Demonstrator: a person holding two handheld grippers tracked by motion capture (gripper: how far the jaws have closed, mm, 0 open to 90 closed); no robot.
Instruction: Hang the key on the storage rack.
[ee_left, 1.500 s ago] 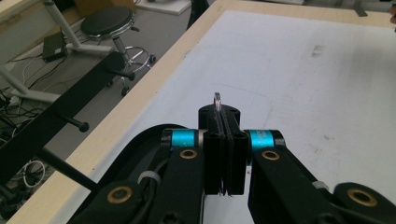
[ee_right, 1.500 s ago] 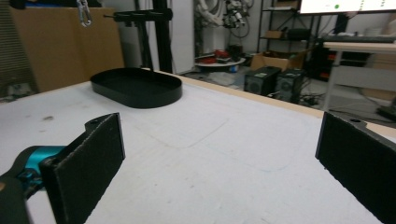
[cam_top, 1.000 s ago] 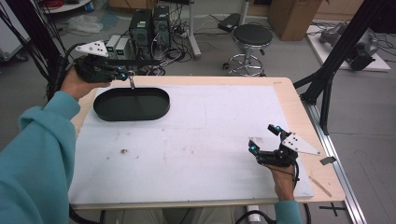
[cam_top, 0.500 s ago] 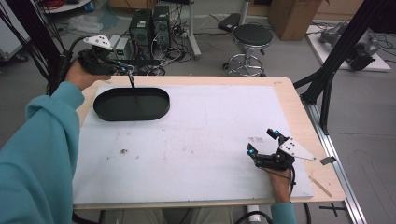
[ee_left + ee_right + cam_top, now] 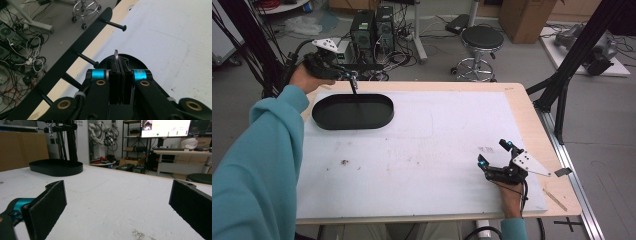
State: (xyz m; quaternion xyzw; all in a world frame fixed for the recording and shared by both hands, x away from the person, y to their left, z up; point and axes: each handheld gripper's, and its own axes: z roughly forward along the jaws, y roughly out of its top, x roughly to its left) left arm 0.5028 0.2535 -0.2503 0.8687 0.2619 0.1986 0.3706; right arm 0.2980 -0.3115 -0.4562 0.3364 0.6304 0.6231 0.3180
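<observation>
Black rack [image 5: 362, 66] with pegs hangs from a small metal ring in the left gripper's [image 5: 352, 76] tightly closed jaws, above the far rim of the oval black tray [image 5: 353, 111]. Right gripper [image 5: 496, 156] rests wide open, empty, on the white table [image 5: 437, 140].

The table [image 5: 422, 150] is seen from above the person's side in the high view, faced forward and down, at some distance. The left gripper view is taken close along closed jaws, looking steeply down past the far table edge [image 5: 100, 43] to the floor. The right gripper view is set low, nearly level across the tabletop [image 5: 112, 202]. The black oval tray [image 5: 353, 111] [image 5: 56, 167] is shared by high and right gripper views.
</observation>
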